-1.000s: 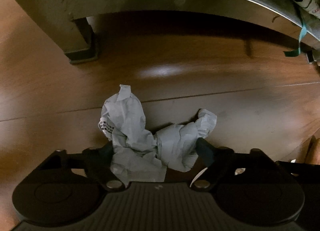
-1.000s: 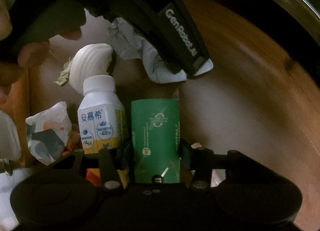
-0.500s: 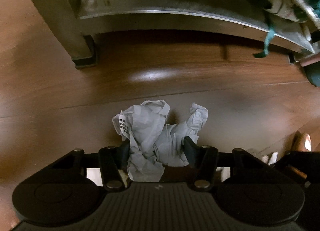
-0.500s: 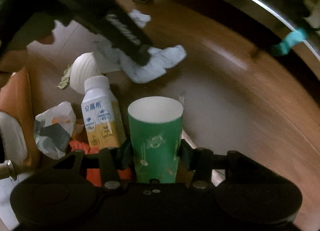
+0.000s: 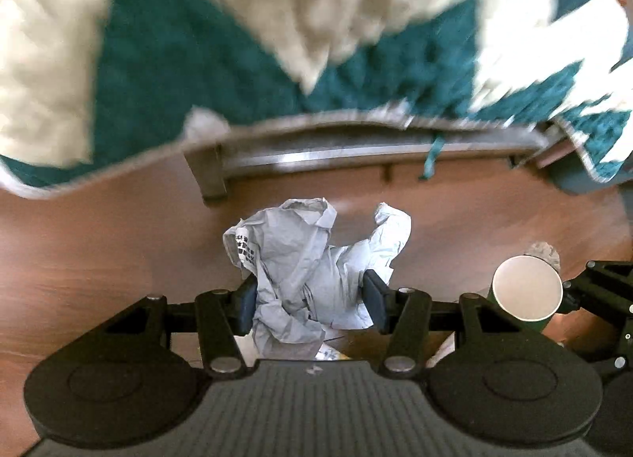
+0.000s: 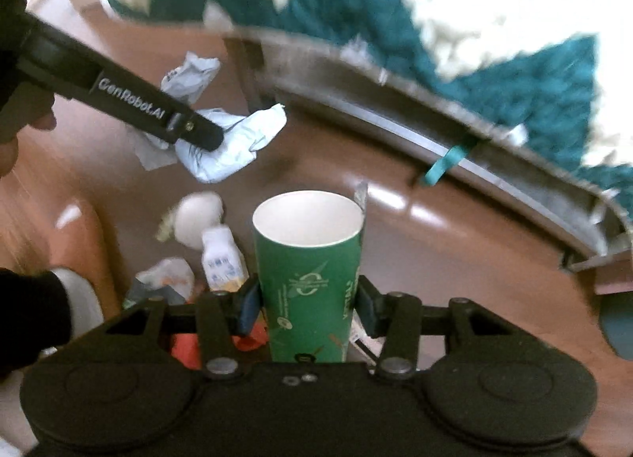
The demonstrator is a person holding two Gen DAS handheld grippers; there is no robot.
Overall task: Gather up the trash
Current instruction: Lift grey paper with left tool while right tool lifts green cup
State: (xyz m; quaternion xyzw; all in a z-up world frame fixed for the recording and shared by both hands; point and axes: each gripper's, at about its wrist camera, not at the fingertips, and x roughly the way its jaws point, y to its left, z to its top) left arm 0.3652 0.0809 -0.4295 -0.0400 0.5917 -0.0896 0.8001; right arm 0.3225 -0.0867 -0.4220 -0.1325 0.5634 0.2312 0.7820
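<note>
My left gripper (image 5: 308, 301) is shut on a crumpled pale grey paper (image 5: 312, 263), held well above the wooden floor. My right gripper (image 6: 308, 304) is shut on an upright green paper cup (image 6: 310, 279) with a white inside. That cup (image 5: 526, 291) also shows at the right of the left wrist view. In the right wrist view the left gripper (image 6: 205, 136) appears at upper left with the grey paper (image 6: 233, 144) hanging from it. On the floor below lie a small white bottle (image 6: 219, 257), a white shell-shaped wrapper (image 6: 196, 218) and a crumpled printed bag (image 6: 166, 281).
A sofa with a teal and cream blanket (image 5: 237, 42) fills the top, its metal base rail (image 5: 356, 156) and a leg (image 5: 209, 176) above the brown floor (image 5: 99, 251). More crumpled paper (image 6: 192, 71) lies near the leg. Orange scraps (image 6: 186, 346) sit below my right gripper.
The left gripper closed on the grey paper. Both grippers rose a good way from the floor with the paper and the cup. The sofa's blanket has come into view.
</note>
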